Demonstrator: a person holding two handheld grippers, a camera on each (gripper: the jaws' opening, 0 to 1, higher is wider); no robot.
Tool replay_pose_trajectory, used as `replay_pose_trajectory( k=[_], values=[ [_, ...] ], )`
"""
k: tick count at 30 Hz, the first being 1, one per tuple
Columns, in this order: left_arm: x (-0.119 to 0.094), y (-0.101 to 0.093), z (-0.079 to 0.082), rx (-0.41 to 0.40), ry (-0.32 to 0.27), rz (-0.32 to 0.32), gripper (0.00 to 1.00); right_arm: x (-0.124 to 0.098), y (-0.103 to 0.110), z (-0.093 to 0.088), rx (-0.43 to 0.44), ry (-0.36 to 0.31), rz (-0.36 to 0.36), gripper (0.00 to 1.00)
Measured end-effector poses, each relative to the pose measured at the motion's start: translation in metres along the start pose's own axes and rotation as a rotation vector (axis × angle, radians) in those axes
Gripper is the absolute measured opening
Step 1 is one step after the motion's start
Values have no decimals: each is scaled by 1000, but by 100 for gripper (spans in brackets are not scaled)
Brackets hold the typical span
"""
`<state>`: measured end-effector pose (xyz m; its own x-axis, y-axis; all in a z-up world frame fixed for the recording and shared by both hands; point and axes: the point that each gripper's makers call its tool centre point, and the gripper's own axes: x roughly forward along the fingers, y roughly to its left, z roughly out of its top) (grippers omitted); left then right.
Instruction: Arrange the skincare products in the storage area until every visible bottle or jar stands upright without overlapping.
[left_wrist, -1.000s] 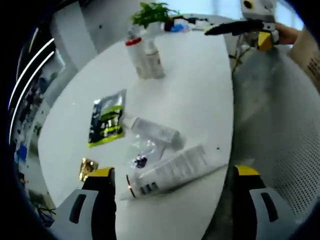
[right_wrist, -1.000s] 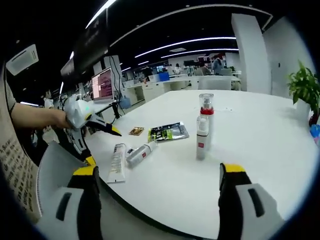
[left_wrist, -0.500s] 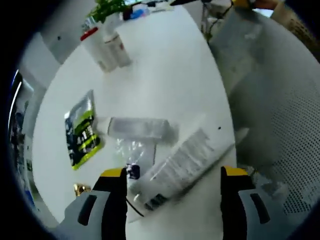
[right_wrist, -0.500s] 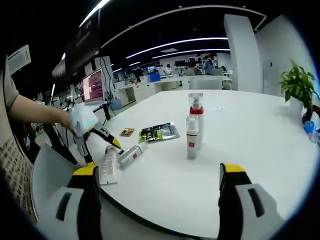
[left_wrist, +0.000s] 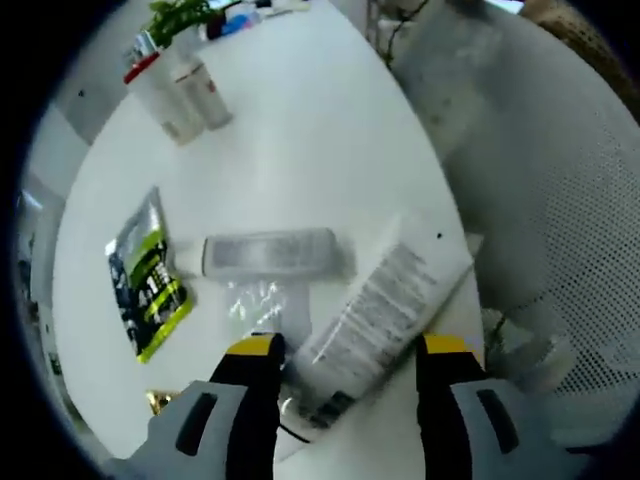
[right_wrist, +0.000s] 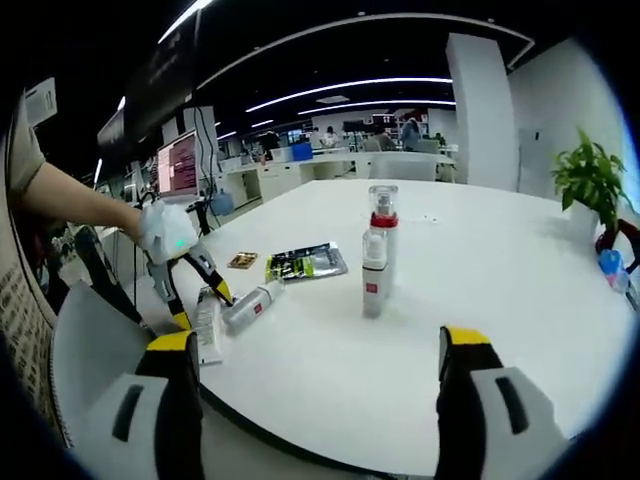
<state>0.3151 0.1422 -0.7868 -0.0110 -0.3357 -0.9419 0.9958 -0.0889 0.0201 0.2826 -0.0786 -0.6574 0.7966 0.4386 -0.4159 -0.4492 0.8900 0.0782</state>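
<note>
At the near edge of the white table (left_wrist: 330, 130), the left gripper (left_wrist: 345, 385) has its jaws spread to either side of the lying tube (left_wrist: 375, 310), whose printed body runs diagonally between the yellow-tipped fingers. No contact on the tube can be confirmed. In the right gripper view the left gripper (right_wrist: 185, 275) stands over the tube (right_wrist: 207, 325) at the table's rim.

Procedure for the step in hand, judged to be grasping the tube so that it can be stood up:

1. Centre the tube's body between the jaws before you close. A grip on the flat crimped end would likely let it pivot.
2. Keep clear of the clear bottle (left_wrist: 268, 254), which lies on its side just beyond the tube and appears to touch or nearly touch it. Closing too far forward may catch both.
3. Close gently; a soft tube will probably deform and slip under hard pressure.
4. Lift away from the table edge, as the tube's end overhangs it and could drop toward the mesh chair (left_wrist: 560, 250).
5. Stand it on its cap end, on bare table apart from the green sachet (left_wrist: 145, 280).

Two bottles (right_wrist: 377, 250) already stand upright, close together, farther in. The right gripper (right_wrist: 310, 400) hangs above the table's near rim with jaws wide apart and nothing between them; hold it ready to steady the tube.
</note>
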Motion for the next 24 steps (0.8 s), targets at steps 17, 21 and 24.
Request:
replay_pose_trajectory(
  k=[17,21,24],
  values=[
    [-6,-2,5,-101,-28,53,27,1,7,-4,-36,21,23,97],
    [-8,-8,6,-102,-20,51,27,1,12,-6,-50,31,41,96],
    [-7,-10,6,-98,-20,50,26,1,14,-7,-62,37,53,96]
  ],
)
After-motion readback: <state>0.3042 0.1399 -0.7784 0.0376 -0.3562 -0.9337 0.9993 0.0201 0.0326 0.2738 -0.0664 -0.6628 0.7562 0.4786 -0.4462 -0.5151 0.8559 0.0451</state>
